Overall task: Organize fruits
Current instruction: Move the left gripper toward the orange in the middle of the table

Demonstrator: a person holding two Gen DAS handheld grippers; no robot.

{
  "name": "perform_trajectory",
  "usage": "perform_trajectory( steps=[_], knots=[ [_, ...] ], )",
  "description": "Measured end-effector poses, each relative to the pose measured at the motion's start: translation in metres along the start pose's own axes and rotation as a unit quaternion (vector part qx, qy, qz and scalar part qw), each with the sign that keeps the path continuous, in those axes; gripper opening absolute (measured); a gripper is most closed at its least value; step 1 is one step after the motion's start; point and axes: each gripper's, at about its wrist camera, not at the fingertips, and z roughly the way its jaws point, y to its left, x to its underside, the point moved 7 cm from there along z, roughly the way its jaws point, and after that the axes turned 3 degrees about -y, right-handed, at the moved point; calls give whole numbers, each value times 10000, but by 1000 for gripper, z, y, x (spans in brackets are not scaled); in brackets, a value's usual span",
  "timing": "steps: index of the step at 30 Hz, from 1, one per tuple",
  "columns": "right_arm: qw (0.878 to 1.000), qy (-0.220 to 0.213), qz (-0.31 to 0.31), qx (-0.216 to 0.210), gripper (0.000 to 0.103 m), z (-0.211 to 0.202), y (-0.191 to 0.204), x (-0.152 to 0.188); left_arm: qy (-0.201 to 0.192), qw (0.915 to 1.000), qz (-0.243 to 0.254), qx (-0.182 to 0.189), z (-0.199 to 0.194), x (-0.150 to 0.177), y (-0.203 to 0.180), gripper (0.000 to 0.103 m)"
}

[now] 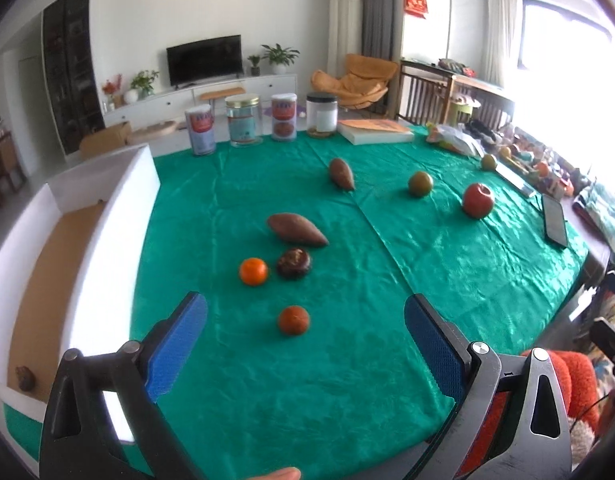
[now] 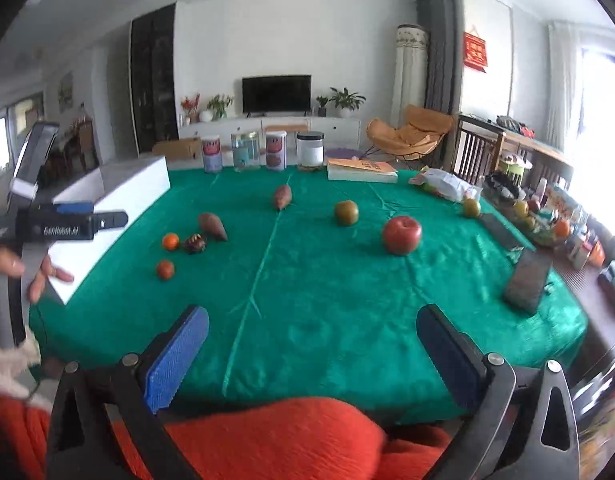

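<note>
Blue-padded left tool point(image 1: 305, 312) hangs wide and empty above a small orange point(image 1: 293, 320) on the green desk point(image 1: 267, 400), right tool point(image 2: 312, 326) likewise released; next, seemingly, lowering to grasp it for the white box point(image 1: 119, 216).

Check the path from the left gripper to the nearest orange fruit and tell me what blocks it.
Nothing visible blocks it. The left gripper is open, with only bare green cloth before the nearest orange fruit. The other fruits lie beyond it.

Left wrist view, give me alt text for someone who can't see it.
The open left gripper hovers over a green tablecloth, empty, with a small orange fruit ahead between its fingers. More fruits lie beyond, and a white box stands at the left.
</note>
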Motion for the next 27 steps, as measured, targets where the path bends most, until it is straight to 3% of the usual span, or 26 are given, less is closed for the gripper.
perform_trajectory(
  steps=[3,6,10,17,22,27],
  knots=[
    [9975,-152,611,-332,103,11,14,7,81,9999,-81,47,10,13,-6,100],
    [9993,-211,228,-195,103,15,30,6,233,9992,-305,71,30,29,-3,100],
    [9993,44,232,-276,103,33,41,12,510,9975,-485,98,52,51,-4,100],
    [9984,487,277,106,103,55,31,26,609,9976,-336,-24,65,62,3,100],
    [9974,439,472,308,103,53,18,30,870,9946,-565,-3,79,75,14,100],
    [9975,479,362,377,103,55,19,30,1060,9932,-487,-65,89,86,15,100]
  ],
)
